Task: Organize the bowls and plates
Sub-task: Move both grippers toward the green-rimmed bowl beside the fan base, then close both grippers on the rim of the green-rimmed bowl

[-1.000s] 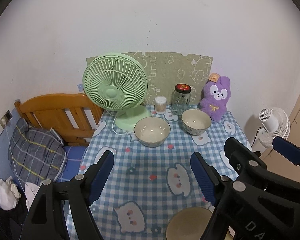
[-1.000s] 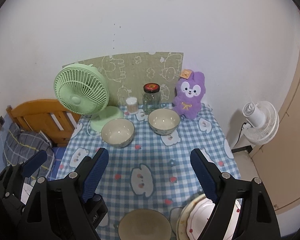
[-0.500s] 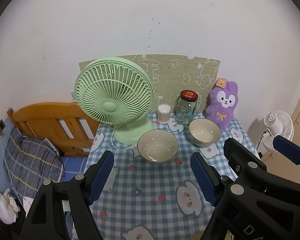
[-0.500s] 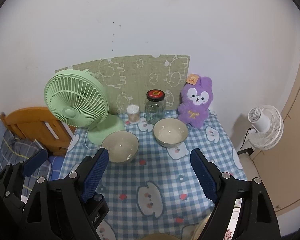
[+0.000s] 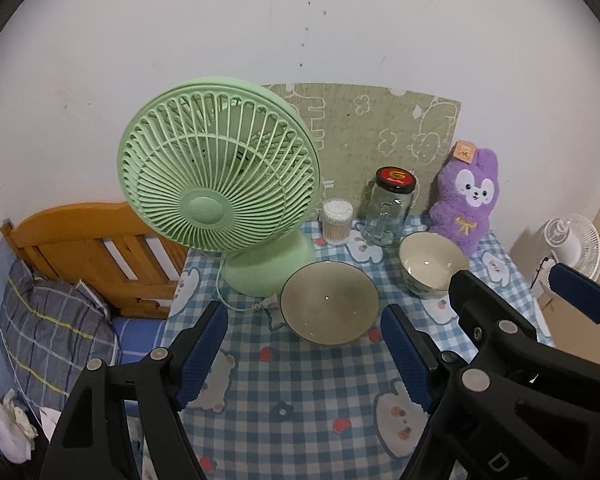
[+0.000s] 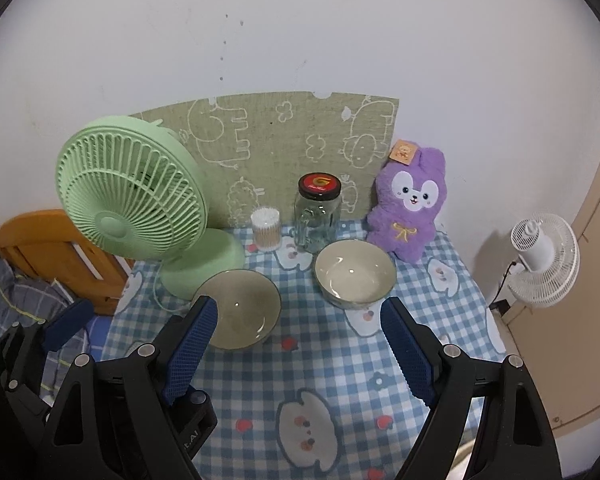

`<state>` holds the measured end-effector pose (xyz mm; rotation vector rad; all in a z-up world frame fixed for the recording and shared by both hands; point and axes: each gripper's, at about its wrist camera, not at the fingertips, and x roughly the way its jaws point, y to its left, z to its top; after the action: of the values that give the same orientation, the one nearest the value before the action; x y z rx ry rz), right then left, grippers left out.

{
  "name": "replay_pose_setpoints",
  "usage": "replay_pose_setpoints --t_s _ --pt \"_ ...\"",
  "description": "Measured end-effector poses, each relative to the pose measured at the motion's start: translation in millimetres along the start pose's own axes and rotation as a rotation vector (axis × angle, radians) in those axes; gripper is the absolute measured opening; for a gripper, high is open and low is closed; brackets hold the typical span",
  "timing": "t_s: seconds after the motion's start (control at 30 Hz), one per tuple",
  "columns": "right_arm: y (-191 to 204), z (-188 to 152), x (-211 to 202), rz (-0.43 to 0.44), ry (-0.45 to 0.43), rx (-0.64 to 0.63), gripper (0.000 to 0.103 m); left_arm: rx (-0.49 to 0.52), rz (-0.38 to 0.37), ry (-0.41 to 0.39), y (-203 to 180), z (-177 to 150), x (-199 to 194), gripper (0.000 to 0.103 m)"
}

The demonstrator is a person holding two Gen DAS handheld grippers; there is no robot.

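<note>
Two beige bowls stand empty and apart on the blue checked table. In the left wrist view the left bowl lies just beyond my left gripper, which is open with nothing between its blue pads. The right bowl sits behind it, partly hidden by my right gripper. In the right wrist view my right gripper is open and empty. The right bowl lies ahead of it, and the left bowl is partly behind its left finger. My left gripper shows at the lower left.
A green desk fan with its loose cord stands at the table's back left. A cotton swab tub, a red-lidded glass jar and a purple plush line the wall. A wooden bed frame is left, a white floor fan right.
Both grippers moved forward and lower toward the two bowls at the back. The near bowl and the plate at the table's front dropped out of view. Both jaws stayed open.
</note>
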<state>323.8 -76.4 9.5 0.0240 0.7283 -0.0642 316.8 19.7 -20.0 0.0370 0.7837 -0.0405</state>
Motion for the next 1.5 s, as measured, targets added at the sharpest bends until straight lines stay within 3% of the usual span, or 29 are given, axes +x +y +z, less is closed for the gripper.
replay_pose_setpoints --t_s 0.3,0.77,1.1,1.27,1.5 --pt "5.7 -2.3 58.8 0.046 0.041 0.028 0.086 0.007 0.008 0.014 7.3 0.1 51.9 0.081" --pt "7.8 -12.7 129.7 0.024 0.073 0.021 0.085 -0.010 0.027 0.091 13.0 -10.7 128.7 0.080" --pt "12.5 -17.1 169.0 0.014 0.093 0.000 0.071 0.013 0.054 0.070 14.9 -15.6 163.5 0.073" --pt "12.5 -20.5 185.7 0.014 0.120 0.006 0.060 0.007 0.053 0.099 17.8 -16.2 183.4 0.063" --pt "15.1 -26.4 202.6 0.022 0.155 0.000 0.041 0.002 0.040 0.134 19.6 -21.6 201.3 0.037"
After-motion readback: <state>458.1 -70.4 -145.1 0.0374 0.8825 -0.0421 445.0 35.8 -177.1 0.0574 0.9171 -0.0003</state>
